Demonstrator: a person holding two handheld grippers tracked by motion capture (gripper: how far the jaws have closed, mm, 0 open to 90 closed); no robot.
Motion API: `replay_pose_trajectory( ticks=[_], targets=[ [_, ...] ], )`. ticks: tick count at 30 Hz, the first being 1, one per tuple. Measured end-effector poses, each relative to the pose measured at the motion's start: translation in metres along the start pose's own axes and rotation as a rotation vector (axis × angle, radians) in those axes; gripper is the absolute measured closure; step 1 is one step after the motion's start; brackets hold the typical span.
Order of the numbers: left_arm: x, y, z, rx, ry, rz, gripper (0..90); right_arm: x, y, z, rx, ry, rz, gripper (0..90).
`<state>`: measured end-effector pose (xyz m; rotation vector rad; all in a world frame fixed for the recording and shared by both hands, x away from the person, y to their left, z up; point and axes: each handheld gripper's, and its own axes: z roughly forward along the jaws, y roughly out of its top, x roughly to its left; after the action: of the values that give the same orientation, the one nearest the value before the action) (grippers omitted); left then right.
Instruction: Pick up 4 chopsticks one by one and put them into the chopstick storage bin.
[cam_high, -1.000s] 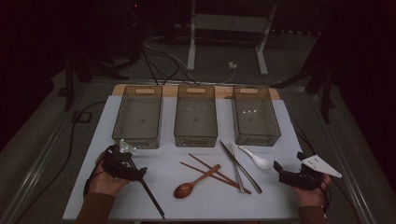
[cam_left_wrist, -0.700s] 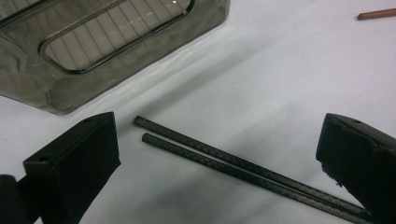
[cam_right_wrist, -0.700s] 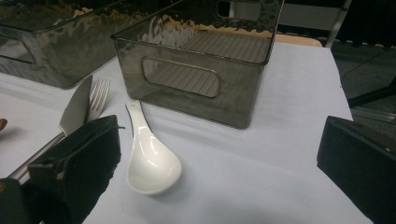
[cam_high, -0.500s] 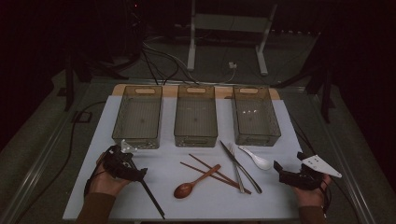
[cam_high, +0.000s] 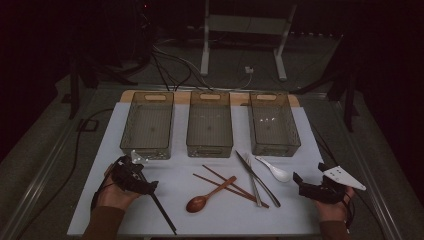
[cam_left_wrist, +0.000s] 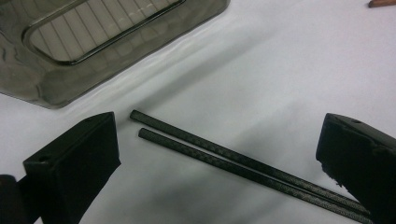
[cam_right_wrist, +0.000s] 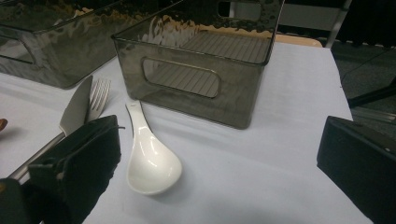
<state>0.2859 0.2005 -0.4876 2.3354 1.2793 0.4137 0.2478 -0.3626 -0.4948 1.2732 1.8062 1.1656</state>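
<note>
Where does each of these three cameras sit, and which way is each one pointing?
High view: above the person's side, looking forward and down at the table, three bins and cutlery; both forearms and hands show.
Left gripper view: on the left gripper, looking along its open jaws at black chopsticks.
Right gripper view: on the right gripper, open, facing the white spoon and right bin.
Shared: high view also shows that spoon and the chopsticks.

White table (cam_high: 300, 210), three bins (cam_high: 210, 125), cutlery, probably black chopsticks (cam_high: 162, 212)
</note>
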Motion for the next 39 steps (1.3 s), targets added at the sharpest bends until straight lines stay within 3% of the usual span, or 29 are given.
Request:
replay_pose_trajectory(
  ticks=[11,26,39],
  targets=[
    [-0.001,-0.002,0.004,0.027,-0.005,-0.016,4.4,0.000,0.000,0.000,0.000,-0.001,0.001,0.0],
    [-0.007,-0.012,0.002,0.059,0.020,-0.019,12.6,0.000,0.000,0.000,0.002,0.000,0.000,0.0],
    [-0.007,-0.021,0.007,0.070,-0.005,-0.072,17.3,0.000,0.000,0.001,0.004,0.000,-0.003,0.0]
  ],
)
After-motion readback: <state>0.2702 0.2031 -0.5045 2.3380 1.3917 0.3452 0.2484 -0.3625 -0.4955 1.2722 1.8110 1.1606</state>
